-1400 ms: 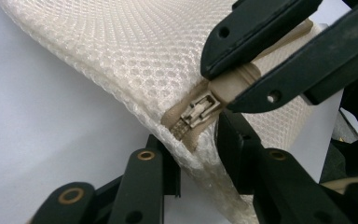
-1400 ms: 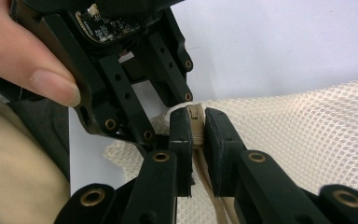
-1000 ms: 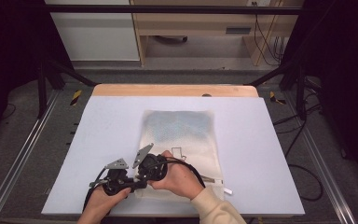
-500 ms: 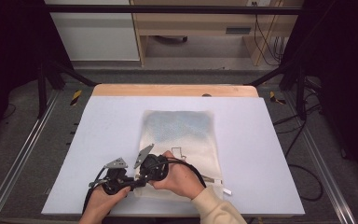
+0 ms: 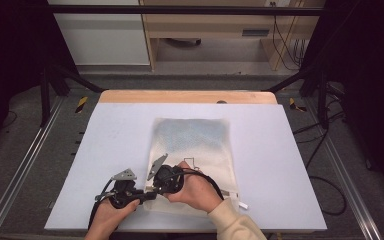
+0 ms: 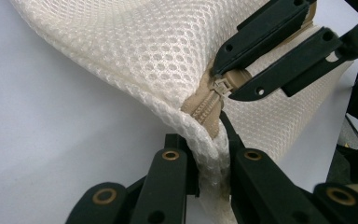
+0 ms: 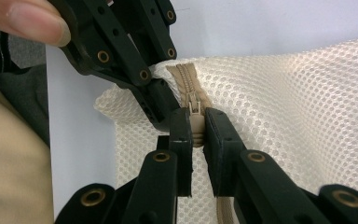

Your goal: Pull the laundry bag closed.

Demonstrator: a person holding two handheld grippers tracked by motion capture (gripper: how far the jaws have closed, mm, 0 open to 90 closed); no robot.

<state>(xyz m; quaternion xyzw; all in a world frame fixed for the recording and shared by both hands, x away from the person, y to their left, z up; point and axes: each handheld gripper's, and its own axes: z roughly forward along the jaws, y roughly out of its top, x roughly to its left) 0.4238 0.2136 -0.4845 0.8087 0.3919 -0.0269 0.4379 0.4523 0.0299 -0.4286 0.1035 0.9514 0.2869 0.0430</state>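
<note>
- I see the left gripper held low at the near left corner of the mesh bag, the left hand coming in from the bottom edge of the high view.
- In the left gripper view, I read its jaws as clamped together on the bag's corner, with the mesh seam and the end of the tan zipper pinched between them.
- I see the right gripper just beside the left one, over the same corner of the bag, the right hand wrapped around its body and a cream sleeve trailing behind.
- In the right gripper view, I read its jaws as closed on the zipper pull, which stands between the two pads just beyond the left gripper's grip.
- The two grippers meet nearly tip to tip at the bag's corner; in the left gripper view, the right gripper crosses in from the upper right, its tips at the slider.
- The mesh bag lies flat on the white table, near its middle, its far end darker than its near end.
- A small white piece lies on the table near the bag's near right corner, apart from both grippers.
- A thumb of the left hand shows at the upper left of the right gripper view, resting on the left gripper's body.
</note>
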